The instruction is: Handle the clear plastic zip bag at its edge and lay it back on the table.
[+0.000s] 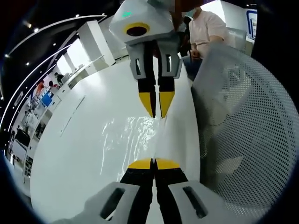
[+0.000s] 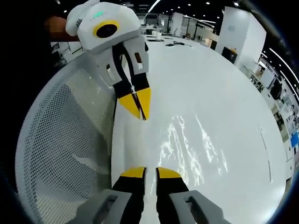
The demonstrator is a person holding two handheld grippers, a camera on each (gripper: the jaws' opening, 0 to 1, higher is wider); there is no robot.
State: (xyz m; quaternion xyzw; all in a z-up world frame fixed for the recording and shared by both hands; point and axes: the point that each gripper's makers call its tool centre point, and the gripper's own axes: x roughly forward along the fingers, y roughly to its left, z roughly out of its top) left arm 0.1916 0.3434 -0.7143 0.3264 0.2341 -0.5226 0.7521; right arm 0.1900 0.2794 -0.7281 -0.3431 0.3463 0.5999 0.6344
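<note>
The white table [image 1: 84, 154] is broad, smooth and glossy; beside it stands a white perforated mesh chair back [image 1: 247, 130]. Your clear plastic zip bag [image 1: 126, 140] is thin, crinkled and shiny, stretched between the two grippers over the table near its chair-side edge. Your left gripper [image 1: 153, 164] has its yellow-tipped jaws pressed together on one end of the bag's edge. Your right gripper [image 2: 150, 171] shows a narrow gap between its jaws, pinching the opposite end.
</note>
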